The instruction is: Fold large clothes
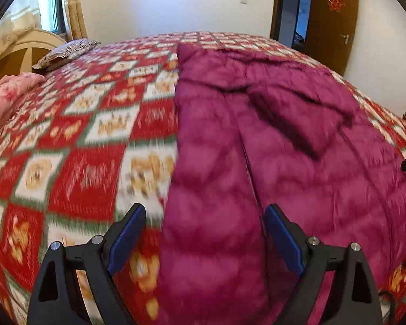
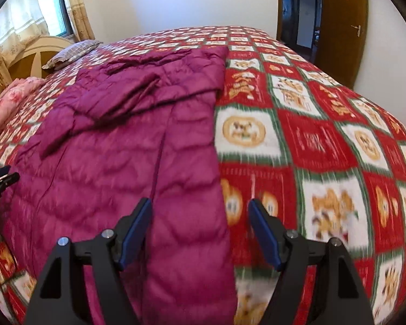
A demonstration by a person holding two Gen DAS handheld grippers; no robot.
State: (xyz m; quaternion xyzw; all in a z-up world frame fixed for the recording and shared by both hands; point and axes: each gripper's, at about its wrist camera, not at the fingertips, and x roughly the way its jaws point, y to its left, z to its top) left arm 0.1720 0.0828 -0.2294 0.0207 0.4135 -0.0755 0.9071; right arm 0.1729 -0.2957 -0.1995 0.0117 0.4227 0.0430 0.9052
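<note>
A magenta quilted down jacket (image 1: pixel 257 140) (image 2: pixel 116 157) lies spread flat on the bed, its closed front seam running away from me. One sleeve (image 1: pixel 300 113) (image 2: pixel 121 94) is folded across its upper part. My left gripper (image 1: pixel 205 207) hangs open over the jacket's left side near the hem, and its pads touch nothing. My right gripper (image 2: pixel 200 201) is open above the jacket's right edge, with cloth below the left pad and bedcover below the right one. The left gripper's tips (image 2: pixel 9 174) show at the far left of the right wrist view.
The bed wears a red, white and green patchwork cover (image 1: pixel 94 135) (image 2: pixel 311 140). A striped pillow (image 1: pixel 67 51) (image 2: pixel 73 50) and a folded pink blanket (image 1: pixel 10 92) (image 2: pixel 10 100) lie by the headboard (image 1: pixel 21 51). A brown door (image 1: pixel 333 21) (image 2: pixel 341 27) stands open at the back right.
</note>
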